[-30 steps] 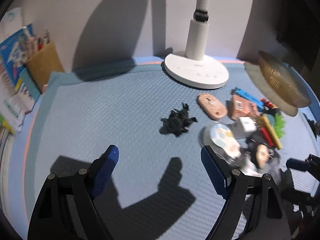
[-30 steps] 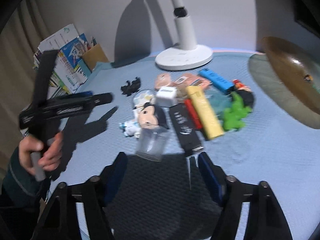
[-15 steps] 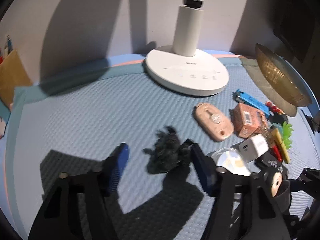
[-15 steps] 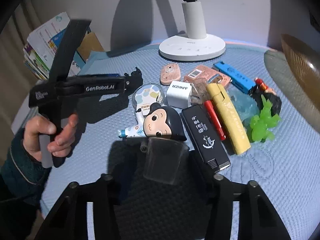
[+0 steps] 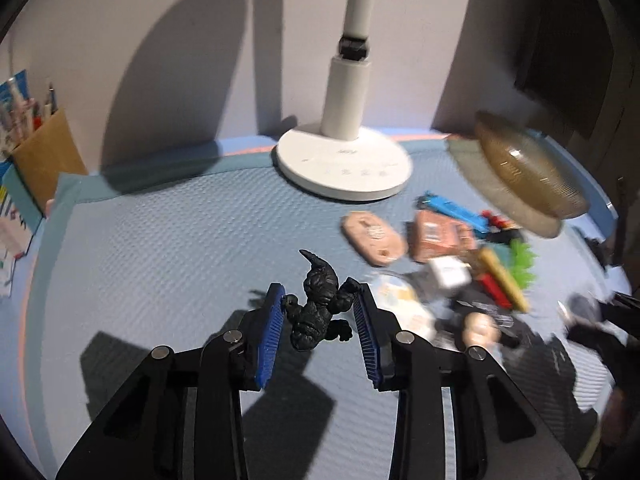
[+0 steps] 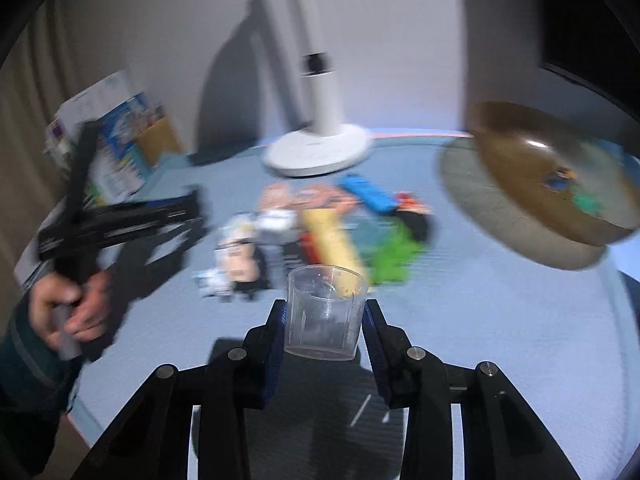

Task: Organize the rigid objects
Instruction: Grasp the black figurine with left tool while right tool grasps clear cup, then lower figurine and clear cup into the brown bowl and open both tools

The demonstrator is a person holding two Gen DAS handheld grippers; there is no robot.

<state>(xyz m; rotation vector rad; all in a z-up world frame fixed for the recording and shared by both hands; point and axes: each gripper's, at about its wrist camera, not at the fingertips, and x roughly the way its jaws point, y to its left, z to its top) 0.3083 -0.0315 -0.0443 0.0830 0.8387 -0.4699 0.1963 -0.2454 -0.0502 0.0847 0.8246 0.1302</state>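
Left gripper [image 5: 319, 304]: jaws have just been closing; the blue pads now pinch a black toy figure [image 5: 318, 308] from both sides.
Black toy figure: lumpy, dinosaur-like, tail pointing away from the camera; it hangs between the pads above the blue mat [image 5: 160, 248], and its shadow falls on the mat below.
Right gripper [image 6: 323, 312]: jaws have just been closing; the pads press on the two sides of a clear plastic cup [image 6: 324, 312].
Clear plastic cup: upright, mouth up, held in front of the pile; whether its base touches the mat I cannot tell.
Pile of small objects [image 6: 320, 228]: on the mat beyond the cup, blurred. Readable items: yellow bar [image 6: 332, 240], blue bar [image 6: 366, 192], green toy [image 6: 394, 252], a round-headed figure [image 6: 240, 264].
Pile, left wrist view: same cluster lies to the right of the held figure; a pink oval piece [image 5: 372, 236] is its nearest member to the lamp.
Lamp [image 5: 346, 156]: white, round base on the mat's far edge, stem rising out of frame.
Brown bowl [image 6: 548, 176]: on the right of the mat, a few small coloured items inside, too blurred to name.
Person's hand [image 6: 72, 308]: grips the left gripper's handle, dark sleeve at the wrist, at the left of the right wrist view.
Books and box [image 6: 116, 148]: stand against the wall at the far left.
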